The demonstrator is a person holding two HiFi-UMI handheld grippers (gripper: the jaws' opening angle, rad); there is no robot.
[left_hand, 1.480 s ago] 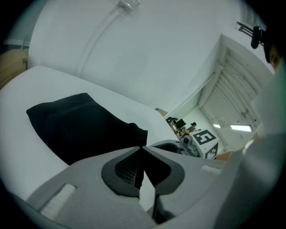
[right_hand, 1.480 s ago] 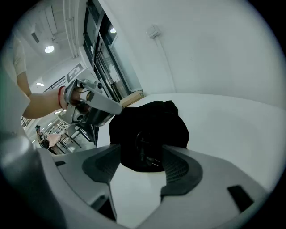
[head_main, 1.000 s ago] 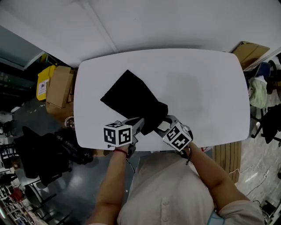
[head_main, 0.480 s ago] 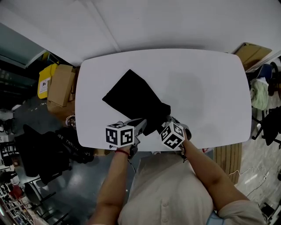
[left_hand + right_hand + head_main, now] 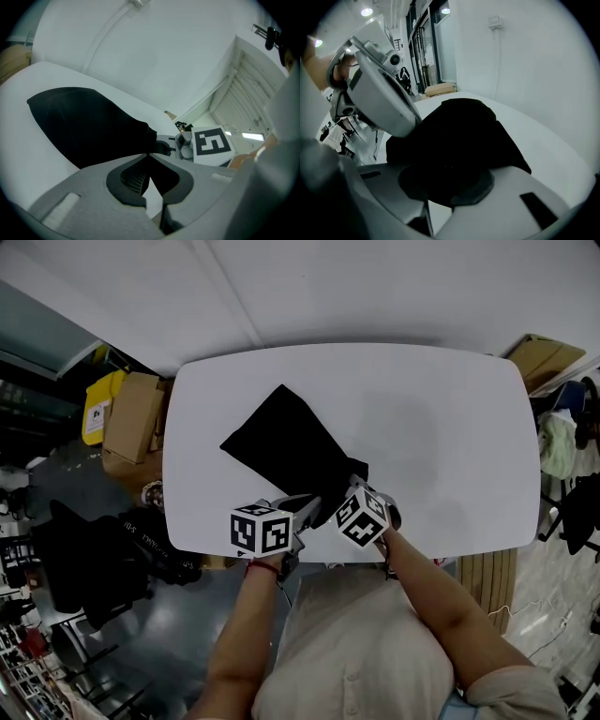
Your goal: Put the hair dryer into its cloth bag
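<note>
A black cloth bag lies slantwise on the white table, its gathered end toward me. No hair dryer shows in any view. My left gripper is shut at the bag's near edge, with a fold of the black cloth pinched at its tips. My right gripper sits just to the right at the same end. Its jaws have just been closing and now press on the bag's dark cloth, which fills the gap between them. The two grippers stand close side by side.
Cardboard boxes and a yellow item stand on the floor left of the table. Dark gear lies below them. Another cardboard sheet leans at the far right. The table's near edge runs just under my hands.
My right gripper has moved left, up to the bag's near end, and its jaws have closed on the cloth. The left gripper and the bag have stayed put.
</note>
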